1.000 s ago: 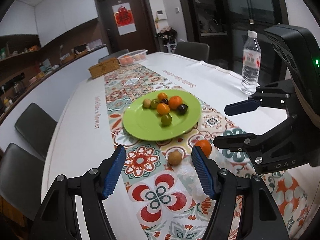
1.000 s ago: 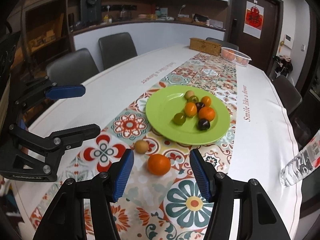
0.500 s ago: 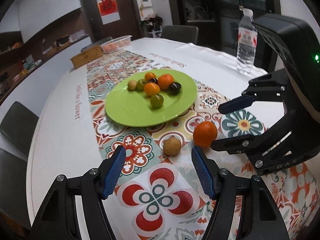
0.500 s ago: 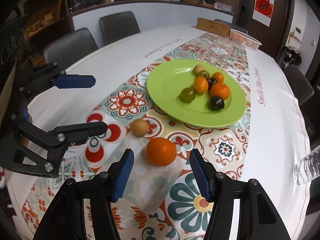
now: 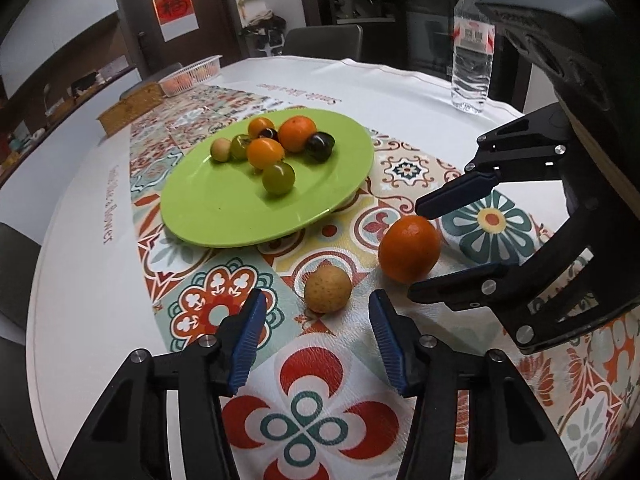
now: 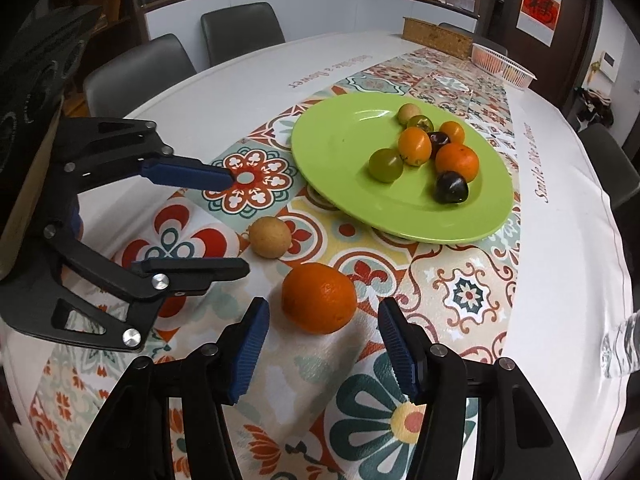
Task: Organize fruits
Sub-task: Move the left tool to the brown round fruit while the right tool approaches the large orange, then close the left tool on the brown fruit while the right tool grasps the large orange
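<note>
Two fruits are left off the plate (image 5: 224, 216), both on the patterned runner (image 5: 308, 412) just in front of it, so the job looks mostly done apart from these. Going left to right: the left gripper (image 5: 316, 332) has dropped down over the small tan fruit (image 5: 327, 289) compared with a second ago, and its jaws have just been closing in. They're apart though, pads not touching it, and the fruit sits just ahead of the tips rather than properly between them. Next to it, the right gripper (image 6: 324, 332) has come down on the orange (image 6: 319, 297) too. Its jaws also stand apart with a gap on each side, nothing clamped. Seven fruits are already piled on the plate. My guess is both grabs are about to happen together, then a short lift over onto the plate. Round fruit rolls, so an off-centre squeeze could squirt it away.
</note>
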